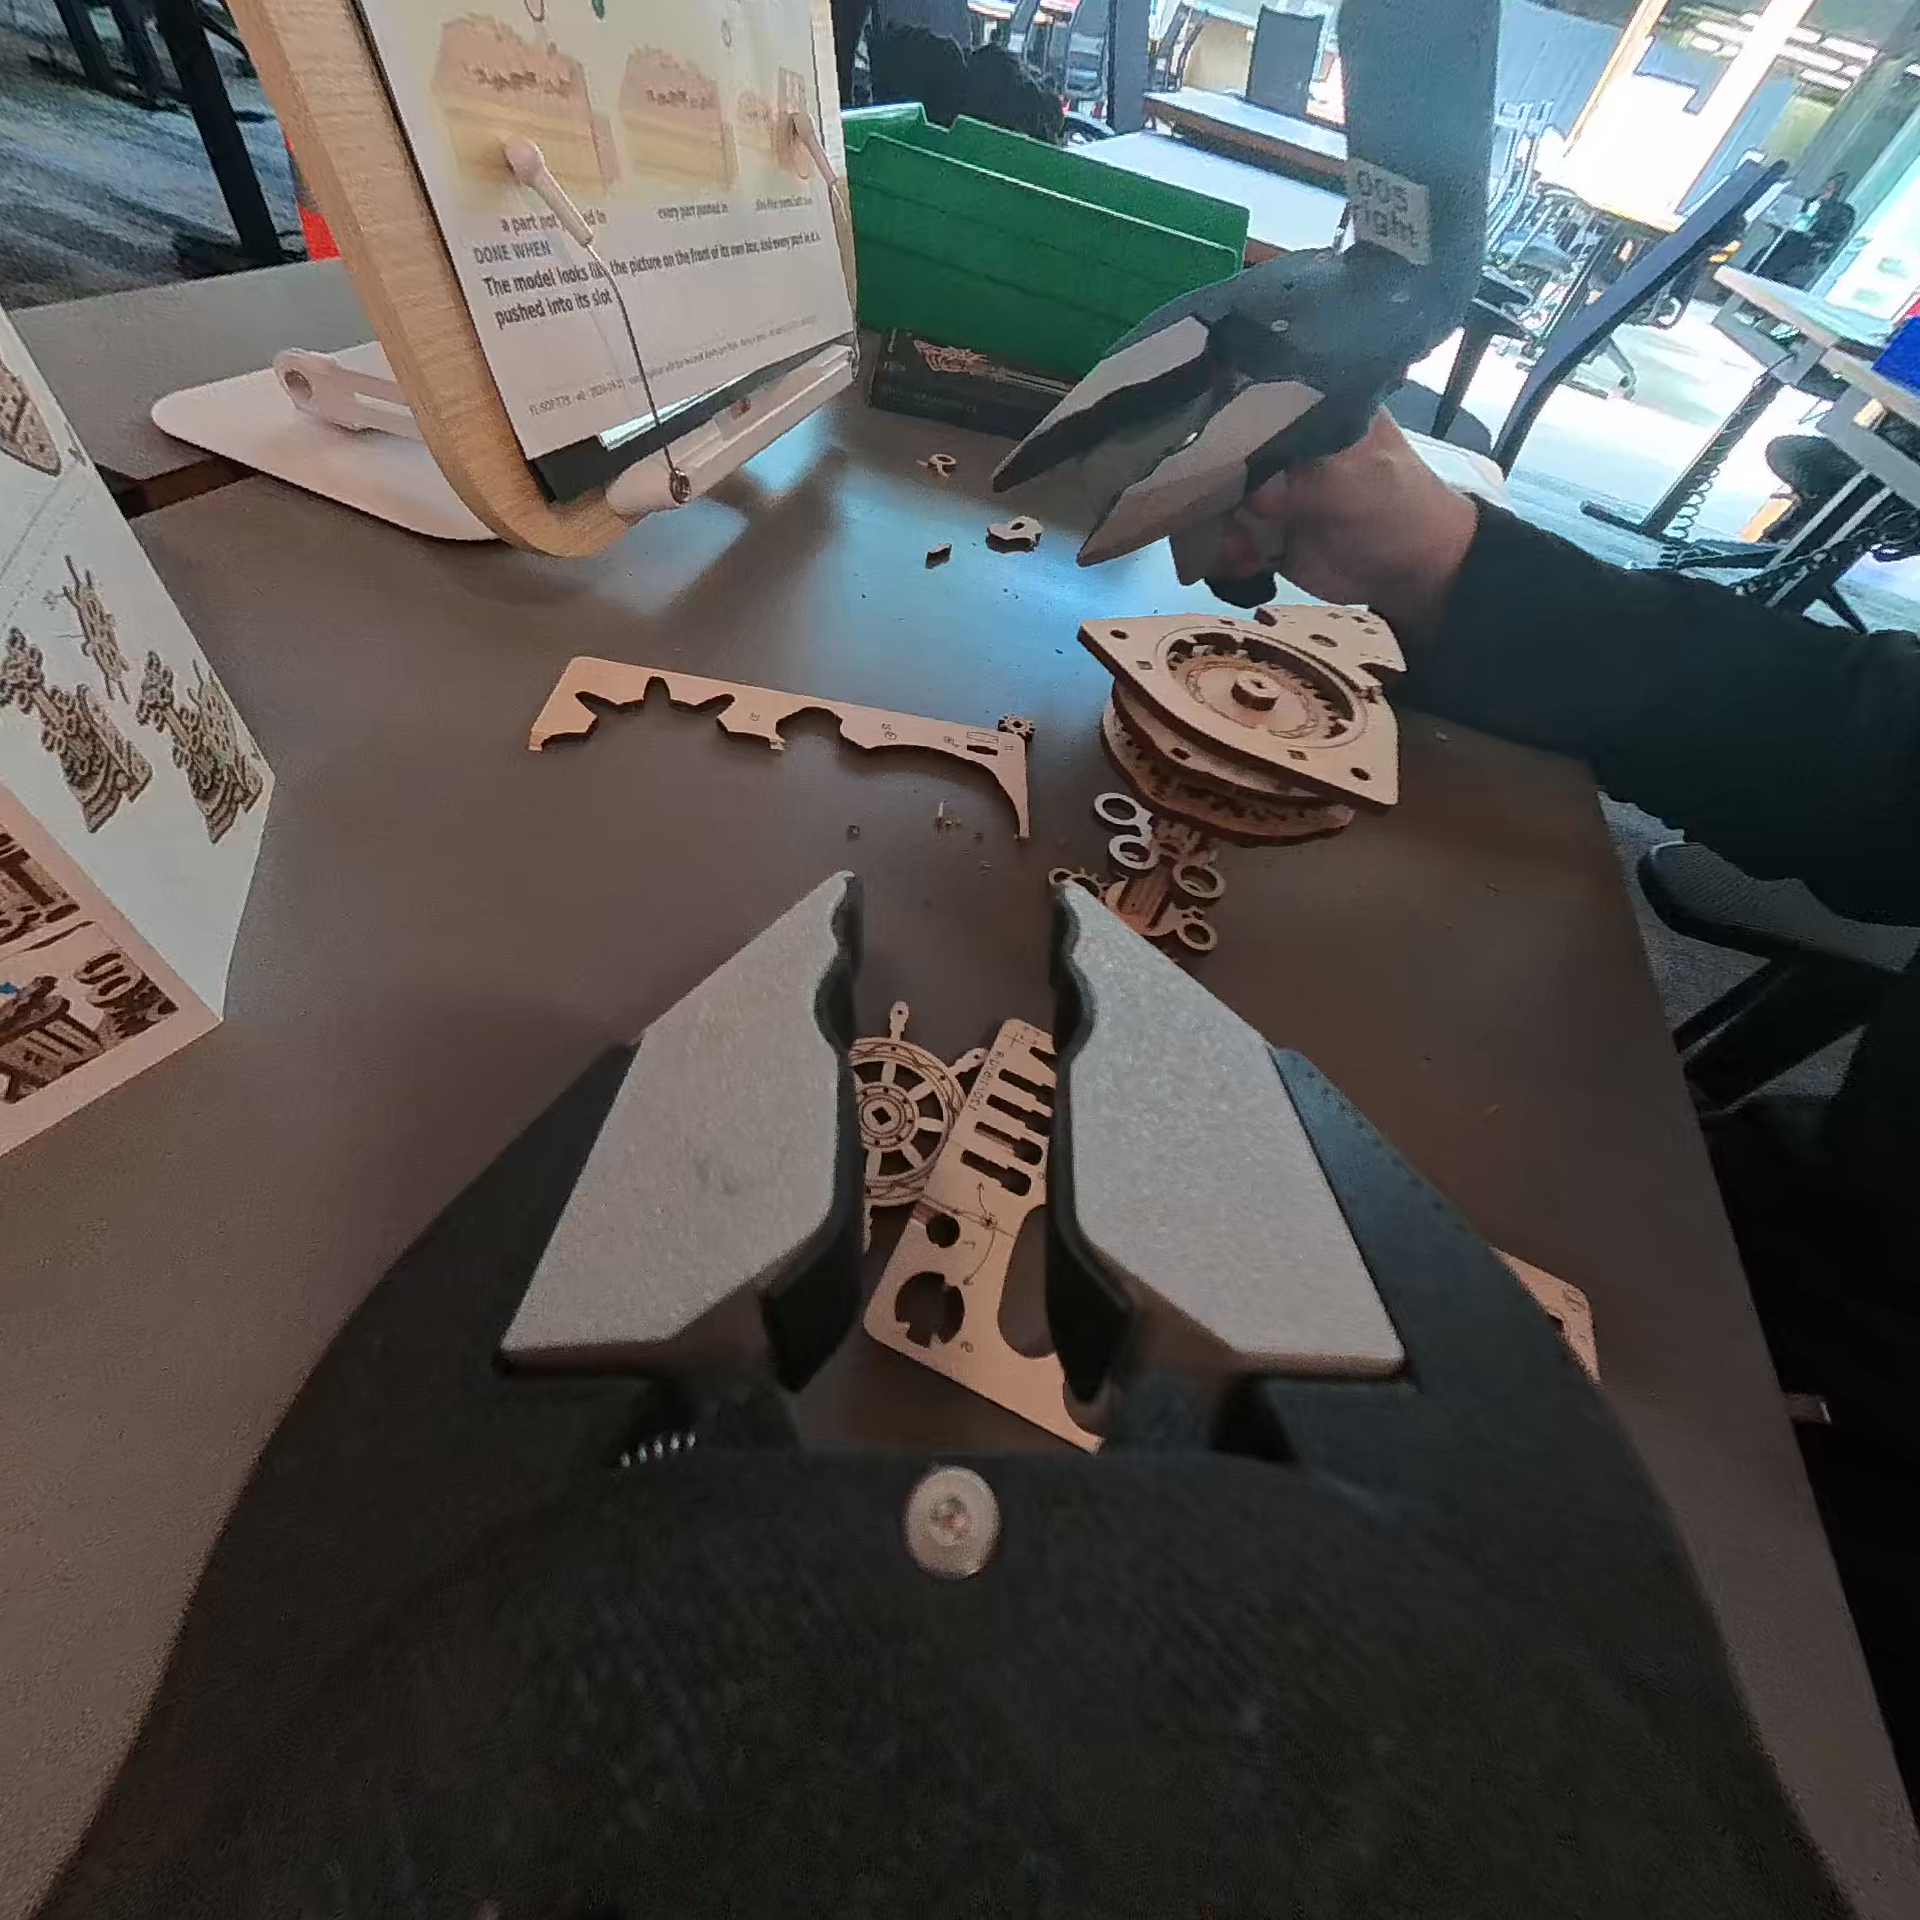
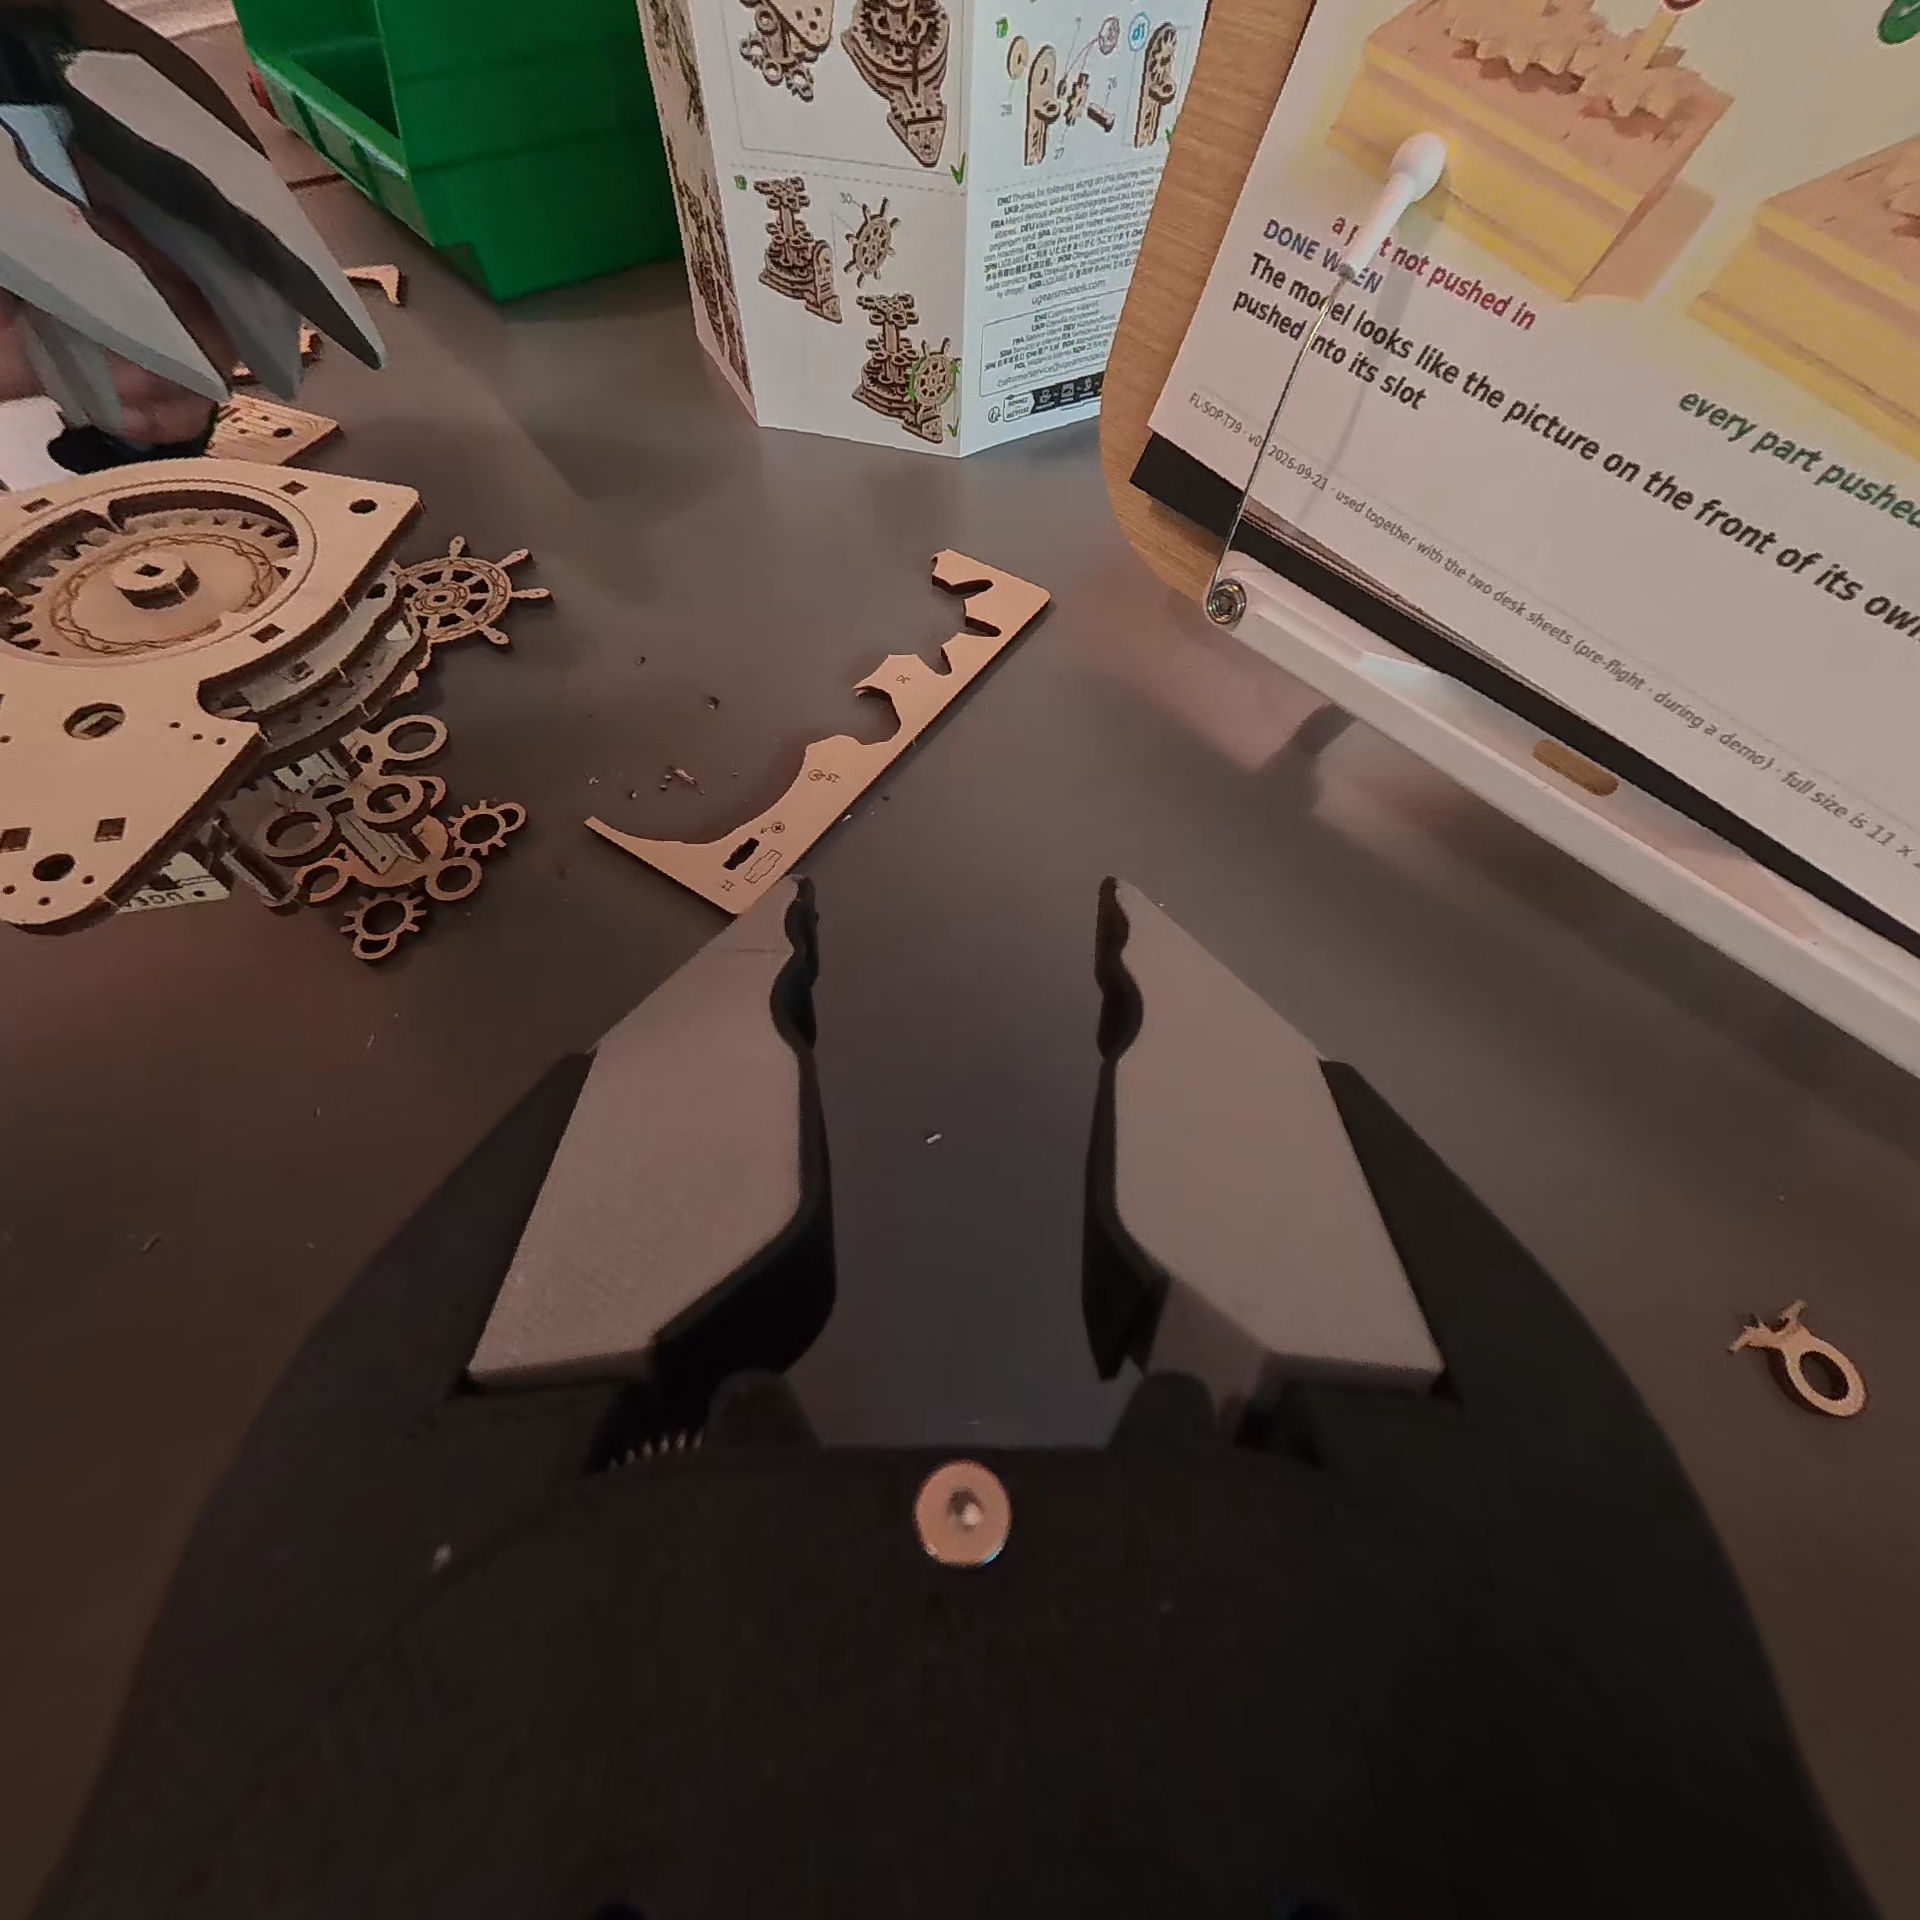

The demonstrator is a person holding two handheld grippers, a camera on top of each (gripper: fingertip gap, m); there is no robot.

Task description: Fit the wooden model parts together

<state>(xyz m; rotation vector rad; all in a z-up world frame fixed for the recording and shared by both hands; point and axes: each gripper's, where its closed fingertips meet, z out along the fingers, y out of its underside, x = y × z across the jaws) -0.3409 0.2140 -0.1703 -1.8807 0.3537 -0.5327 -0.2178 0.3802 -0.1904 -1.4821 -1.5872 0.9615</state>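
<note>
— Why are both claws up off the table?

— I've nothing gripped: my left gripper hangs spread over the ship's wheel, my right gripper gapes above bare table.

— And the model?

— The layered gear assembly lies flat beside the punched-out sheet scrap, unfinished, I'd judge.

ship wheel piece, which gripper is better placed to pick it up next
Left. The left gripper hangs open right above the ship wheel piece, which lies between its fingers. The right gripper is open over bare table, off to one side.
</note>
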